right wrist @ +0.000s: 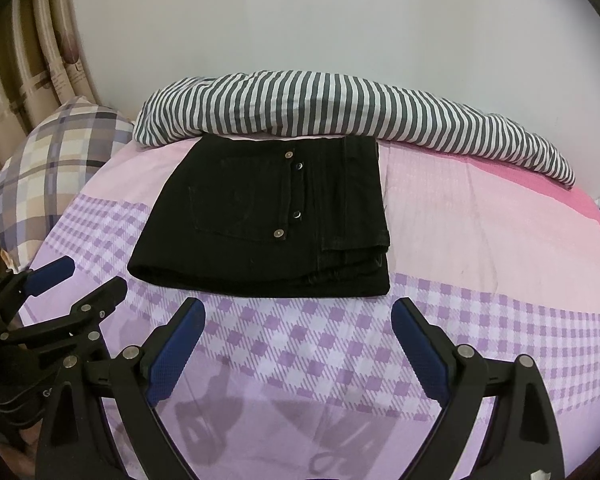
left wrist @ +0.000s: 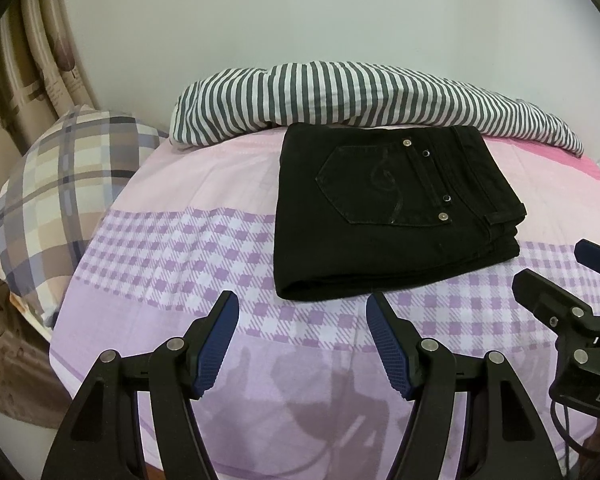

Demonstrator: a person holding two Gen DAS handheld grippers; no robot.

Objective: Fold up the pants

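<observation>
This is a home bedroom. A bed fills the middle of both views, spread with a pink and purple checked sheet [left wrist: 172, 240]. A plaid pillow [left wrist: 56, 196] lies at the left edge, and a grey-and-white striped quilt [left wrist: 340, 92] is bunched along the far side against a plain white wall [left wrist: 300, 12]. Patterned beige curtains [left wrist: 28, 64] hang in the upper left corner.

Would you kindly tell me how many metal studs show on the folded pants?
4, all along the pocket edge of the black pants: silver at the far end, dark, dark, silver nearest. Folds may hide more.
</observation>
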